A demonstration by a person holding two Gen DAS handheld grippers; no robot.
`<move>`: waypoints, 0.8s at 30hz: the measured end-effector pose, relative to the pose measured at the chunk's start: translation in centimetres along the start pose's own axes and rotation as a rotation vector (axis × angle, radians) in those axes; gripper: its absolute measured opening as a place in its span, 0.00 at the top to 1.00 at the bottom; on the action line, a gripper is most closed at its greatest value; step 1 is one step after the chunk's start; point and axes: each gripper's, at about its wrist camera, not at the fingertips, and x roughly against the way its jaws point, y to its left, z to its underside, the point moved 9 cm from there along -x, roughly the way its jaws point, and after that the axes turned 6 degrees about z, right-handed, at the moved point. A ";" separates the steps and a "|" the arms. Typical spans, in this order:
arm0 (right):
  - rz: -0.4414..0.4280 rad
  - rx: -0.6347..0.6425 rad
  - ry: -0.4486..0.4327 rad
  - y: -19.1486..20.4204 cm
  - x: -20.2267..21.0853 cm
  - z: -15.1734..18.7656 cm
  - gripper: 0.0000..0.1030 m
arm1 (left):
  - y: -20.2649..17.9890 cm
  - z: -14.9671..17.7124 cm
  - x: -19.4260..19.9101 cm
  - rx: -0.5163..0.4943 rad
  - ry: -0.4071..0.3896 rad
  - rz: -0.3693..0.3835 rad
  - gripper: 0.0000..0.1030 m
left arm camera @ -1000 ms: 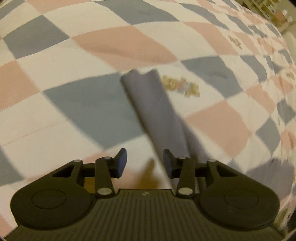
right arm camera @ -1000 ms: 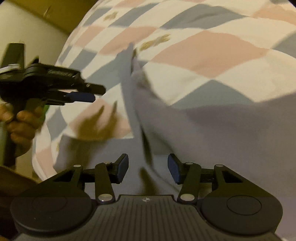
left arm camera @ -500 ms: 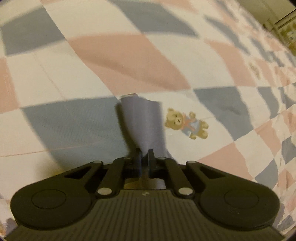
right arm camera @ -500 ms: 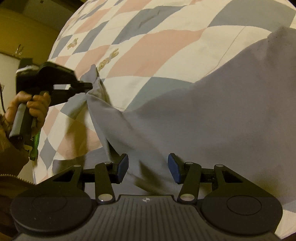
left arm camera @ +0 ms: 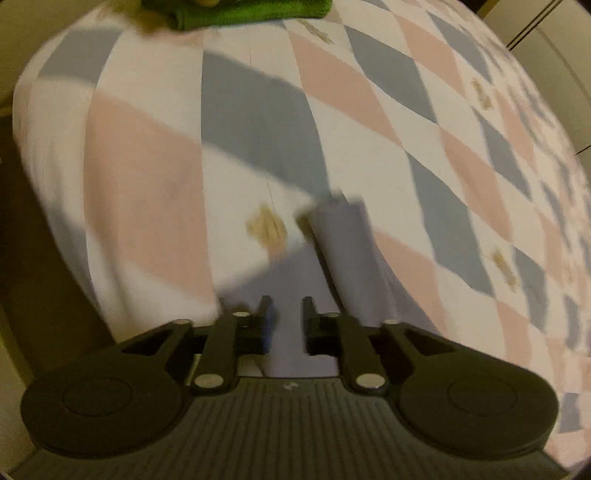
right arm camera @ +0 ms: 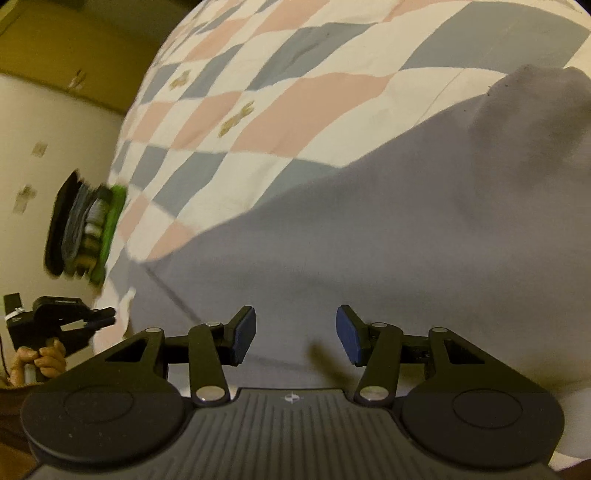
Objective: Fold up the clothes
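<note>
A grey garment (right arm camera: 369,229) lies spread on the checked bedspread (right arm camera: 258,110). In the left wrist view its sleeve (left arm camera: 343,243) lies folded across the body of the garment (left arm camera: 288,288). My left gripper (left arm camera: 286,325) is open and empty just above the grey cloth; it also shows in the right wrist view (right arm camera: 88,321) at the garment's left edge, held in a hand. My right gripper (right arm camera: 295,332) is open and empty, hovering over the garment's near part.
A stack of folded clothes with a green piece on the bed side (right arm camera: 88,229) sits at the bed's far end; the green piece also shows in the left wrist view (left arm camera: 240,11). The bed edge drops off at the left (left arm camera: 33,221). A wall (right arm camera: 55,122) stands beyond.
My left gripper was shut on the sleeve half a second ago; it has carried it across the garment, let go and opened. My right gripper stayed open and shifted over the garment.
</note>
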 end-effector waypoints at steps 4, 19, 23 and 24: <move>0.010 0.036 0.018 -2.1 2.1 1.9 0.48 | -2.3 2.9 0.0 -0.001 -0.024 0.052 0.74; 0.098 0.043 0.038 -2.4 2.1 5.6 0.46 | -4.4 2.0 -7.8 -0.202 0.273 -0.216 0.61; 0.101 -0.002 0.020 -1.7 1.9 5.7 0.45 | 0.4 2.3 -3.4 -0.158 0.229 -0.267 0.65; 0.100 -0.011 0.015 -1.6 1.8 5.6 0.45 | 1.0 2.4 -2.8 -0.150 0.218 -0.259 0.65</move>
